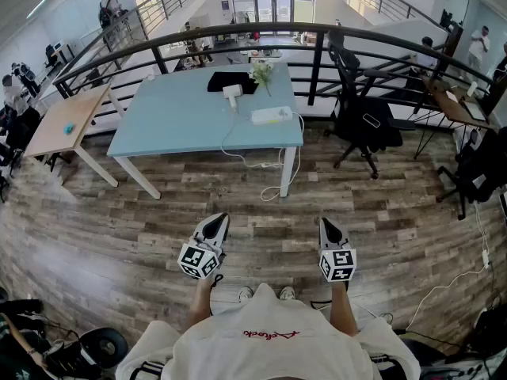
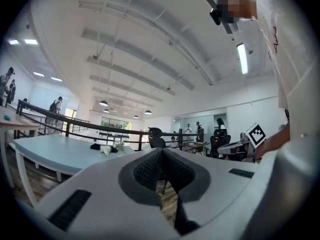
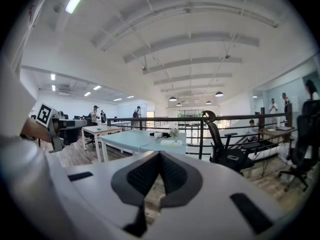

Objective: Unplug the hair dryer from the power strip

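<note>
A white hair dryer lies on the far part of the light blue table. Its white cord runs across the tabletop toward the white power strip near the table's right edge; in the right gripper view the power strip shows small and far off. My left gripper and right gripper hover over the wood floor well short of the table, both shut with nothing between the jaws. The left gripper points level; the right gripper tips slightly down.
A black pouch and a small flower vase sit at the table's far edge. A black railing runs behind it. A black office chair stands right of the table, a wooden desk to the left. White cable hangs to the floor.
</note>
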Tool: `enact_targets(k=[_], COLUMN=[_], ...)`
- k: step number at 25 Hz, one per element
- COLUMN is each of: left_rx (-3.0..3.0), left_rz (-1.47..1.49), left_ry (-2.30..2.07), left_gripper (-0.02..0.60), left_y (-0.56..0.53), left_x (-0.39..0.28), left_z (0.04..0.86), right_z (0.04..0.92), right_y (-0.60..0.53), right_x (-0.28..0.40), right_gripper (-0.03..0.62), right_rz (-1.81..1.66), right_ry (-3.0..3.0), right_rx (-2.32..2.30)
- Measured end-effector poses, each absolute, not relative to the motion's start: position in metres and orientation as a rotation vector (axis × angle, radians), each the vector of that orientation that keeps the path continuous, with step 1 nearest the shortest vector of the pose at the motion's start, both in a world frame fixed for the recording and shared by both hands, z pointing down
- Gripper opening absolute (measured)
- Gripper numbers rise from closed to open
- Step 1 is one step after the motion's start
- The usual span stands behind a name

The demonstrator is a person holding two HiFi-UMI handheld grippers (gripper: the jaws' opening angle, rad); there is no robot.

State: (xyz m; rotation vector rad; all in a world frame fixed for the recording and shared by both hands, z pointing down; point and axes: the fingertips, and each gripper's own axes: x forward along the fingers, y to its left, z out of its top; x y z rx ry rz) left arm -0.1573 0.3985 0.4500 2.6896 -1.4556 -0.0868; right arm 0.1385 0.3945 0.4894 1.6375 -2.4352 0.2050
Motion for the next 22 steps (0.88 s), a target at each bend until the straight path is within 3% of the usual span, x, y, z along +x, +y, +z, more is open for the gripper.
enact_targets(k=[22], left_rx=[2.669], left_rz=[-0.104], left_ry=[-1.516], left_gripper=[0.009], left_y=[0.395], left_x=[-0.117], left_z=[0.448], right_z=[0.484], right_y=[0.385], right_x=[0.171], right_gripper=[0.017], right_rz=[0.206], right_ry=[-2.501], right_rx=[1.611])
